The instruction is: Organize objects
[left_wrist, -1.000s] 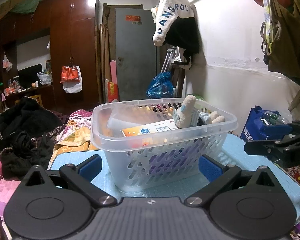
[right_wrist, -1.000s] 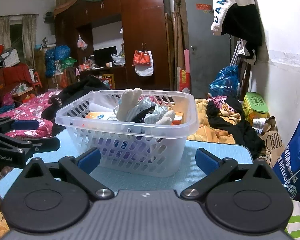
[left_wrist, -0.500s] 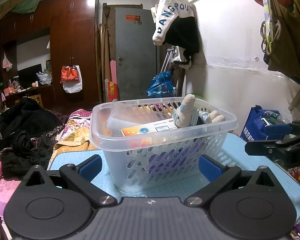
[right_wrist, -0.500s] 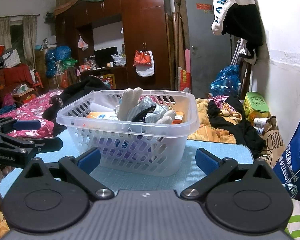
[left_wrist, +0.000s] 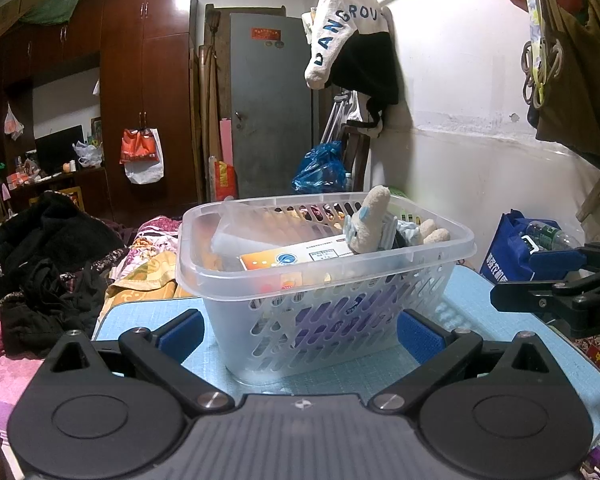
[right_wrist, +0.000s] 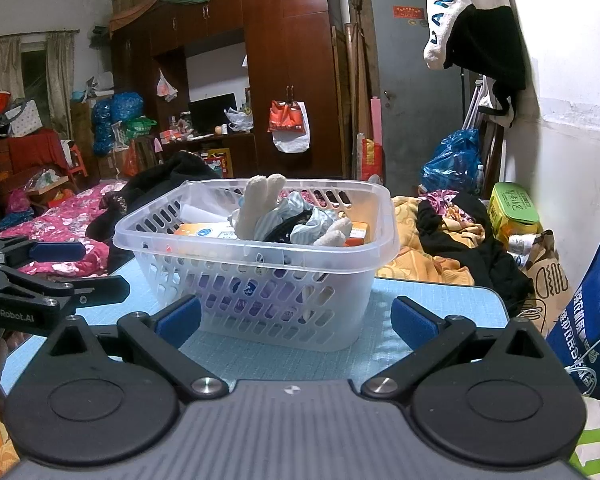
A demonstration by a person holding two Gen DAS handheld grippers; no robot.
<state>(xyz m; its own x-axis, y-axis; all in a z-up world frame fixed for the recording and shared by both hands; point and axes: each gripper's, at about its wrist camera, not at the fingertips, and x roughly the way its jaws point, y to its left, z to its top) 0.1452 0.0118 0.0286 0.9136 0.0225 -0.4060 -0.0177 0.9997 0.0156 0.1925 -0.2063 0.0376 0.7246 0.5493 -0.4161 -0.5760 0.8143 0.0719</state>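
Observation:
A translucent white plastic basket (left_wrist: pixel 420 280) stands on the light blue table (left_wrist: pixel 480 304). It holds a beige plush toy (left_wrist: pixel 370 216), an orange-and-white box (left_wrist: pixel 296 256) and light blue cloth (right_wrist: pixel 296 216). My left gripper (left_wrist: pixel 298 330) is open and empty, its blue pads either side of the basket's near end. My right gripper (right_wrist: pixel 296 320) is open and empty, in front of the basket (right_wrist: pixel 260 280) from the other side. Each gripper shows at the edge of the other's view.
A bed with dark clothes (left_wrist: pixel 48 264) and pink bedding lies left of the table. A blue bag (left_wrist: pixel 516 248) with a bottle stands by the white wall at right. Wardrobes (right_wrist: pixel 284 80) and a grey door (left_wrist: pixel 270 108) are at the back.
The right gripper has edged slightly nearer the basket, which sits a little lower and more to the right in its view. The left view is nearly unchanged.

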